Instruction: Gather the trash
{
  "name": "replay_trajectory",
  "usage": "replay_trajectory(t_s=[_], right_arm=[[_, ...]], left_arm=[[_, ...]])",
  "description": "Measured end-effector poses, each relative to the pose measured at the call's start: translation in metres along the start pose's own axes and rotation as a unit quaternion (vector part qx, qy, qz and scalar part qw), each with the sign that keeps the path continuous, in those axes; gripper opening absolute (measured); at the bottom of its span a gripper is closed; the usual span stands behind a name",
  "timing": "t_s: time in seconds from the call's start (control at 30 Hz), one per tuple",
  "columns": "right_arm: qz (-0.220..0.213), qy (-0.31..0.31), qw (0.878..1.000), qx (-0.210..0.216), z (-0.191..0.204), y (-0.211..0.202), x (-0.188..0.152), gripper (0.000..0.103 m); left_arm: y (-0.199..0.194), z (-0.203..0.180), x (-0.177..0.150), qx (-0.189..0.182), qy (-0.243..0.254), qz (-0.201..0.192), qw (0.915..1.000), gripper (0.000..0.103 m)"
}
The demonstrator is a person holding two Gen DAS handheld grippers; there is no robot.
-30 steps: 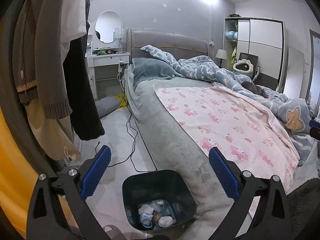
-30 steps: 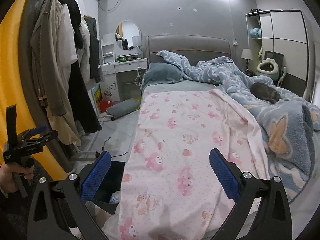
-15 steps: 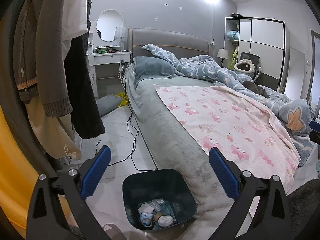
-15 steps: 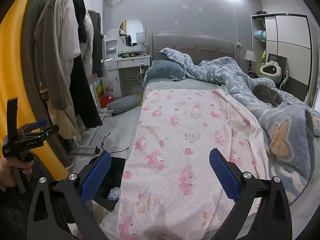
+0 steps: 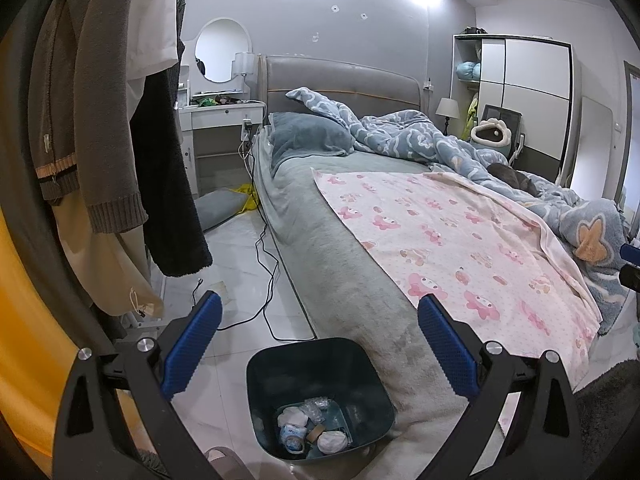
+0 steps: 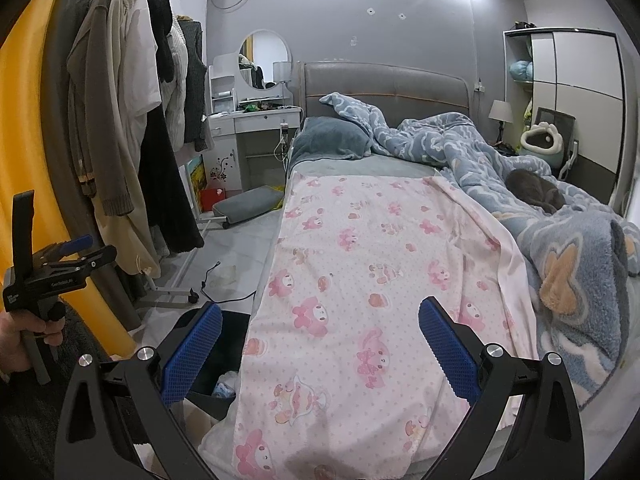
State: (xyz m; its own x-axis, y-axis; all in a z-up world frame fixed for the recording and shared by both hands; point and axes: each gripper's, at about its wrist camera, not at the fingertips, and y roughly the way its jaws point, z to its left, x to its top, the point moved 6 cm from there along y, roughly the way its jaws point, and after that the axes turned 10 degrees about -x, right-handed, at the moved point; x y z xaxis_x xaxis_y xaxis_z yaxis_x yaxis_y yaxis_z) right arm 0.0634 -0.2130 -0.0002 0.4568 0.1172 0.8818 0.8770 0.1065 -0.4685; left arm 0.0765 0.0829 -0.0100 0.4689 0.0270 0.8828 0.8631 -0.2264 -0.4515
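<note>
Flanking floor: bounded by bed (image 5: 352, 280) edge and hung clothes (image 5: 100, 120).
Bin (image 5: 320, 396): seen below spread left gripper (image 5: 320, 340).
Right gripper (image 6: 320, 344): spread, empty.

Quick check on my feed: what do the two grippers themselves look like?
Both match: black angular frames with silver bolts and blue textured pads on the fingers. Left gripper, right gripper. The right view shows the left one's black handle and small white lettering. No cables or sleeves visible.
</note>
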Motion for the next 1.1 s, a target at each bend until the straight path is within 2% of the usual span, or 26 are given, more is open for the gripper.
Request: replay_trajectory(t_s=[1.1], right_arm=[[0.001,0.001,1.0,0.0,-0.0005,0.0002,0.0002,0.1]], left_arm=[[0.0006,0.0018,-0.0003,-0.002,-0.002,0.001,1.0,0.1]])
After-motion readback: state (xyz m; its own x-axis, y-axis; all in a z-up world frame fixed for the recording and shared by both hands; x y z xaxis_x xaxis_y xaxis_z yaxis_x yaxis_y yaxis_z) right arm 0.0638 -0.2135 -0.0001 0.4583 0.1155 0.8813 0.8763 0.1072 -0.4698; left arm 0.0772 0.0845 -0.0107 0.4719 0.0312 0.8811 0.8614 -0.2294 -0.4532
